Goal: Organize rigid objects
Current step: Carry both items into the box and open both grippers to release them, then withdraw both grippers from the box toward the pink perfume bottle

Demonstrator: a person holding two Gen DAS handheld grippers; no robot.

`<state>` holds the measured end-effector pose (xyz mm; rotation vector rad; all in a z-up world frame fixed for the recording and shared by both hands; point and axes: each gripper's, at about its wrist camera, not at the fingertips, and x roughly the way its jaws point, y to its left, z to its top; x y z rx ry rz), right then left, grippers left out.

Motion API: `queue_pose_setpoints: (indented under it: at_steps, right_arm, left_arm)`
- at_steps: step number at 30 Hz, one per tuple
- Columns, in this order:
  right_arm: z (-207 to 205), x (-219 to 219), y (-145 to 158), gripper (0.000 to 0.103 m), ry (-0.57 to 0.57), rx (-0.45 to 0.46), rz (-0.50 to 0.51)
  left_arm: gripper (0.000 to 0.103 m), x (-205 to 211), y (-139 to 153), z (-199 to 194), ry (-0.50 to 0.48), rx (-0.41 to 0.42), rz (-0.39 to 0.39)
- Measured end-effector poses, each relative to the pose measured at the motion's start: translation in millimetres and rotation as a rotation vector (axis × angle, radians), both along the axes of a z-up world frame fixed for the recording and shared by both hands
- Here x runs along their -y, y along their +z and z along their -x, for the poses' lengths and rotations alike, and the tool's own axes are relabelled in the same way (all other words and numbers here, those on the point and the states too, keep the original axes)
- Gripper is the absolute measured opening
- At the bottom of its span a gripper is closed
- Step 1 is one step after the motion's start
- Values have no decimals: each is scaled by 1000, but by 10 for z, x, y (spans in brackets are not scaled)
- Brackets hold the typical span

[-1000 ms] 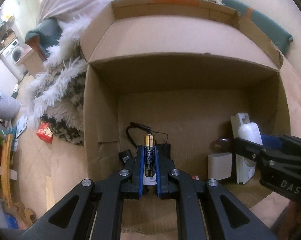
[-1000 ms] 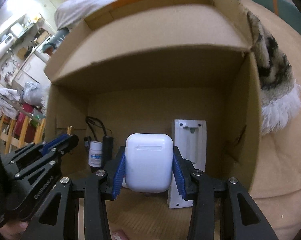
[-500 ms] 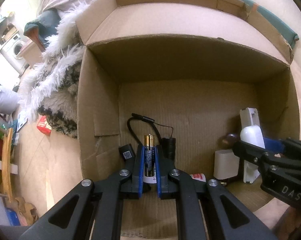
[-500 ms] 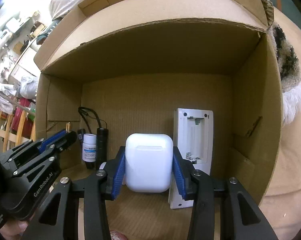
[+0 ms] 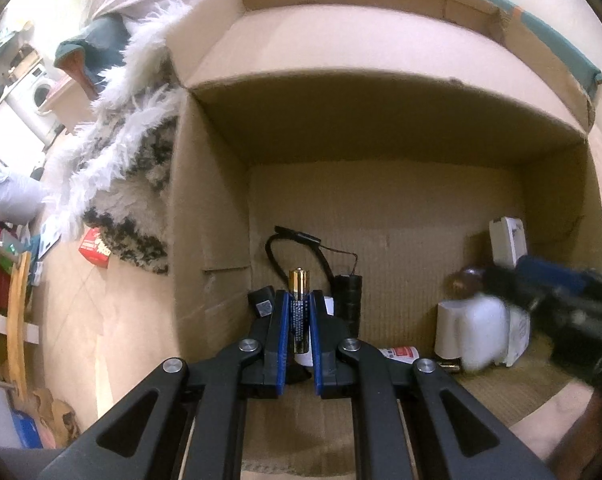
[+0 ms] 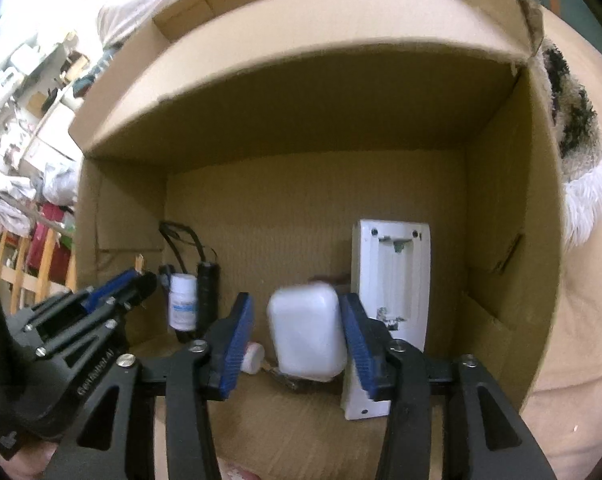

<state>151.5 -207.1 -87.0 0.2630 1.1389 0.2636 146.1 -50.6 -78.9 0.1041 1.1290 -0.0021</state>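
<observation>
My left gripper [image 5: 299, 312] is shut on a gold and black battery [image 5: 299, 300], held upright at the left inside a cardboard box [image 5: 381, 208]. My right gripper [image 6: 297, 328] stands open inside the box. A white earbud case [image 6: 307, 334], blurred, sits free between its blue pads and tilts against the right pad. In the left wrist view the case [image 5: 481, 328] shows at the right below the right gripper [image 5: 561, 300].
Against the box's back wall [image 6: 293, 216] stand a white pill bottle [image 6: 183, 306], a black cylinder with a cord [image 6: 207, 292] and a white battery holder [image 6: 393, 292]. A small red and white item [image 5: 399, 353] lies on the box floor. A furry blanket [image 5: 125, 152] lies left of the box.
My right gripper has opened and let go of the white earbud case, which has dropped lower inside the box. Both grippers have moved deeper into the box. The left still holds the battery.
</observation>
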Motion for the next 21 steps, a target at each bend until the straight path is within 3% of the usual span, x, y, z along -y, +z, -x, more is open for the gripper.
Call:
queue_pose_setpoints:
  at_steps: [4, 7, 11, 14, 21]
  right_arm:
    - [63, 62, 262, 55, -44, 136, 34]
    - [49, 134, 335, 72, -74, 165, 2]
    - [9, 189, 286, 80, -90, 126, -26]
    - [4, 200, 267, 90, -96, 112, -46]
    - [40, 174, 272, 92, -77, 115, -36]
  left_arm:
    - [10, -14, 139, 25, 0, 43, 8]
    - [21, -6, 184, 56, -4, 60, 14]
    - [52, -1, 227, 84, -1, 79, 21]
    - [55, 2, 261, 91, 0, 97, 29]
    - [55, 11, 252, 75, 4, 88, 36]
